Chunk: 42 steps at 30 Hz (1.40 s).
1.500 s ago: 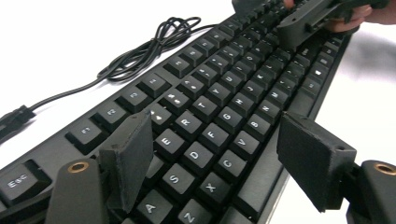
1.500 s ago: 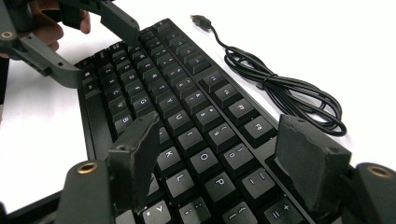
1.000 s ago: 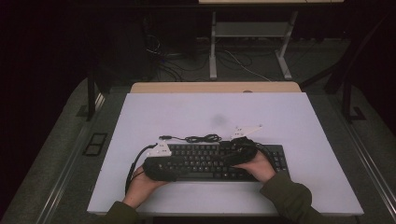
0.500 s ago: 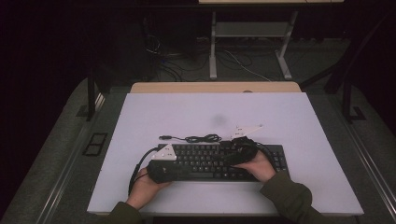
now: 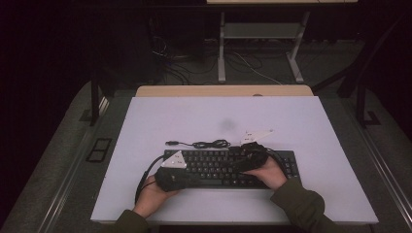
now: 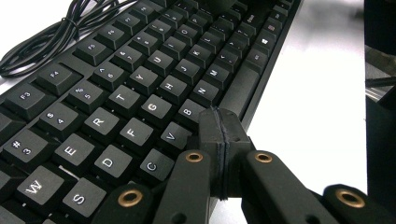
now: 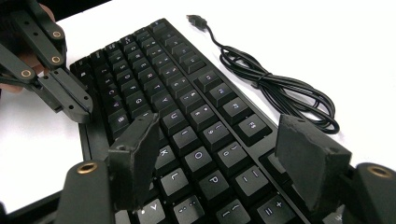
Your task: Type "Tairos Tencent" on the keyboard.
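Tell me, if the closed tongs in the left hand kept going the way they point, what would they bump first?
Probably the keyboard: the left tongs, shut with nothing between, angle down over its near edge, roughly around the space bar. Depth is hard to judge.

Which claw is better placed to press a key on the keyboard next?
Left. The left claw is shut to one tip over the keyboard near the space bar; the right claw stands open.
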### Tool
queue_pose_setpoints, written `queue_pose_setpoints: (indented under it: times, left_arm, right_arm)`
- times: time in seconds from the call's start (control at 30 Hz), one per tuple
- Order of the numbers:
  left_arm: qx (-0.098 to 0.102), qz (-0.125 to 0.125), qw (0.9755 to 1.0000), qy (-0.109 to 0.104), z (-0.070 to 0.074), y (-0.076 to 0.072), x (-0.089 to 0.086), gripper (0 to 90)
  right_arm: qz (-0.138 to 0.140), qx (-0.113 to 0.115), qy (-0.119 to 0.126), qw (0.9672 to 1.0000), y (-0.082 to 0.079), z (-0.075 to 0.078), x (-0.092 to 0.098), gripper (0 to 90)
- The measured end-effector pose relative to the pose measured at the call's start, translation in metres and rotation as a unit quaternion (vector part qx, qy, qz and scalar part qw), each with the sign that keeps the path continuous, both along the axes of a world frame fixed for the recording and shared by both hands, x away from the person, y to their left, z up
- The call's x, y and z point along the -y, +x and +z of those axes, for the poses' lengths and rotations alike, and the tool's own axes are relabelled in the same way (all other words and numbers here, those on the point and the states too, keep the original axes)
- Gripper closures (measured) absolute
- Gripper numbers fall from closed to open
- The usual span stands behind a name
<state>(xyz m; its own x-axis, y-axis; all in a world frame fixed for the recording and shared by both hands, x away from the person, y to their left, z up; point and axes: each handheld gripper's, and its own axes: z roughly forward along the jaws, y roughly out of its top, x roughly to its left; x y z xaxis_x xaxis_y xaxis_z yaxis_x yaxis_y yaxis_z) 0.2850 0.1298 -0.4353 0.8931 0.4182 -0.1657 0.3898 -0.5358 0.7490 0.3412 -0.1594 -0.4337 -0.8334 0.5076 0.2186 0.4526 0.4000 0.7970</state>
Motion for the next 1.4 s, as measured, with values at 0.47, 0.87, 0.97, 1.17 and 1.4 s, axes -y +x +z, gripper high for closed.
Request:
queue_pose_setpoints:
  times: [0.47,0.87,0.97,1.17,1.4]
  left_arm:
    - [0.0,0.001,1.0,0.001,-0.0012,0.0007,0.0004,88.9]
    - [-0.005,0.001,1.0,0.001,-0.0045,0.0023,0.0001,89.0]
    - [-0.003,0.001,1.0,0.003,-0.004,0.0019,0.0004,89.0]
    - [0.006,0.002,1.0,0.005,0.0005,0.0004,0.0005,89.0]
    - [0.004,0.003,1.0,0.001,0.0012,0.0008,-0.0004,88.9]
  right_arm:
    - [0.0,0.001,0.0,1.0,0.0001,0.0003,0.0002,30.2]
    - [-0.001,0.001,0.0,1.0,0.0,0.0006,0.0001,30.2]
    - [-0.001,0.001,0.0,1.0,-0.0003,0.0007,0.0,30.2]
    - [-0.003,0.0,0.001,1.0,-0.0003,0.0014,0.0005,30.2]
    - [-0.003,0.0,0.001,1.0,0.0002,0.0012,0.001,30.2]
